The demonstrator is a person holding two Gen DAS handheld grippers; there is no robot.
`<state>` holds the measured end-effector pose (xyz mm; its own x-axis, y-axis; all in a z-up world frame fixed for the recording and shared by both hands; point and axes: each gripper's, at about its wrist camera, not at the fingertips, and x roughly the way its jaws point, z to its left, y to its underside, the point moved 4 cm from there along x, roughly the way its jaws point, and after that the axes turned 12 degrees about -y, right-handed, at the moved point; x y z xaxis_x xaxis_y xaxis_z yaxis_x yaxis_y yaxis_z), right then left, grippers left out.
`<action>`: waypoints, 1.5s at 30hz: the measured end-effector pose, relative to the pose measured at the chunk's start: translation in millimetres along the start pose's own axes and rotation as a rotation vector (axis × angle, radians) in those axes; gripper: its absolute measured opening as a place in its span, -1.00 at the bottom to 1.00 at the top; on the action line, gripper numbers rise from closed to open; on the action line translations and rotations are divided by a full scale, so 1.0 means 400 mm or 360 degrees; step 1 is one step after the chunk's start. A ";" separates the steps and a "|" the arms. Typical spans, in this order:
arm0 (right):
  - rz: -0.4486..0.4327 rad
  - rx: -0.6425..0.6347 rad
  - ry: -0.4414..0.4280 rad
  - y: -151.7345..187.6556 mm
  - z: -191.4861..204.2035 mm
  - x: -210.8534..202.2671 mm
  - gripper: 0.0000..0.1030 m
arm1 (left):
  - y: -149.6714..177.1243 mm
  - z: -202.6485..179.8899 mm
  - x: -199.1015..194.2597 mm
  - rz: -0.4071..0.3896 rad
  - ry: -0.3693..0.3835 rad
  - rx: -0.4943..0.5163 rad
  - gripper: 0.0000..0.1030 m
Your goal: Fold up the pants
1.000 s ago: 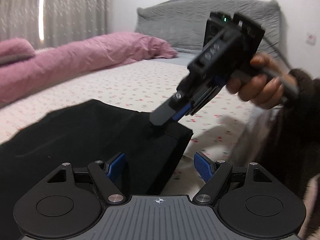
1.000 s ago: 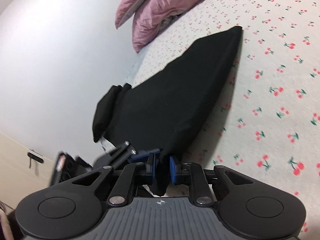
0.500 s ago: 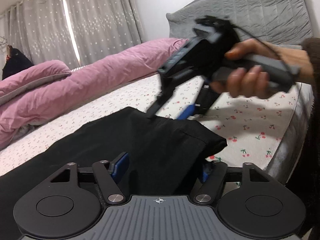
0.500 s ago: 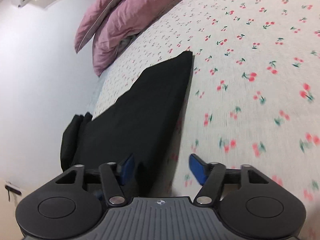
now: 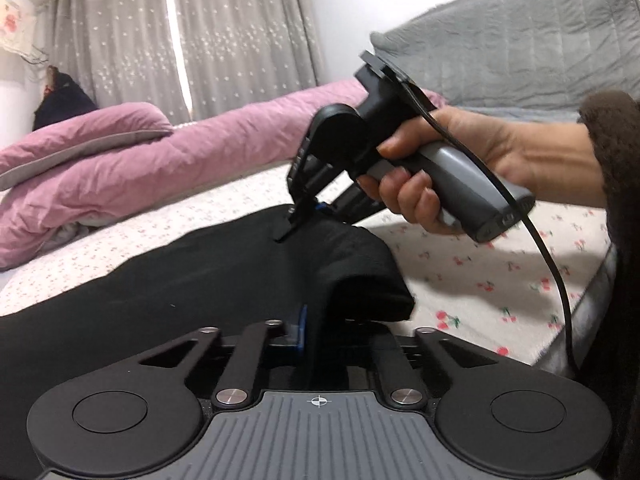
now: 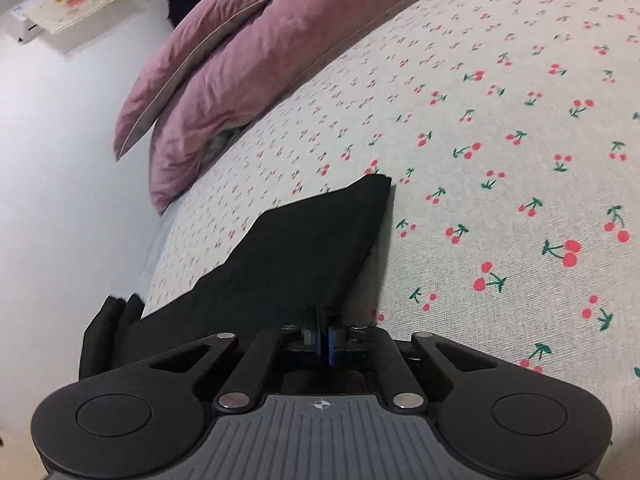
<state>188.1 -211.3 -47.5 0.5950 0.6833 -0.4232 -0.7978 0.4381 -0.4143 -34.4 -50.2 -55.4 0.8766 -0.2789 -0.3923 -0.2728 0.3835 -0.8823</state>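
Observation:
Black pants [image 5: 200, 280] lie flat on the cherry-print bed sheet [image 6: 480, 120], with one end hanging off the bed's side [image 6: 100, 332]. My left gripper [image 5: 320, 332] has its jaws closing on a bunched corner of the pants, and the fabric fills the gap beside the blue pad [image 5: 302, 328]. A hand [image 5: 460, 168] holds my right gripper [image 5: 292, 228], tips down on the pants a little farther in. In the right wrist view the right gripper [image 6: 323, 336] has its jaws closing, the blue pads nearly together on the pants' [image 6: 304, 248] near edge.
A rolled pink duvet [image 5: 160, 160] lies along the far side of the bed. A grey padded headboard [image 5: 520, 60] stands at the right and grey curtains [image 5: 200, 40] hang behind. The bed's edge [image 5: 592, 292] drops off at the right.
Both pairs of jaws stood open half a second ago and now have closed on the black fabric. The pants' corner has bunched up at my left gripper. The right gripper came closer along the edge.

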 end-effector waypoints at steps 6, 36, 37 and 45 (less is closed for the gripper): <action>-0.0107 0.0056 0.0022 -0.017 -0.024 -0.069 -0.95 | -0.038 -0.009 -0.004 -0.0027 0.0092 -0.0100 -0.93; -0.0029 -0.0281 -0.0167 -0.040 0.410 0.139 -0.93 | -0.014 0.382 -0.124 -0.0138 -0.0058 -0.1211 -0.95; 0.0011 -0.0300 -0.0169 -0.027 0.419 0.167 -0.93 | 0.002 0.406 -0.122 -0.0096 -0.0093 -0.1264 -0.95; 0.0230 -0.0394 -0.0127 0.068 0.462 0.353 -0.87 | 0.124 0.526 -0.117 0.0174 -0.0346 -0.1587 -0.82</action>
<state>232.1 5.1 30.3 0.4596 0.7762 -0.4316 -0.8198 0.1839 -0.5422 -5.6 167.0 -26.0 0.8529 -0.0827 -0.5154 -0.4740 -0.5365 -0.6982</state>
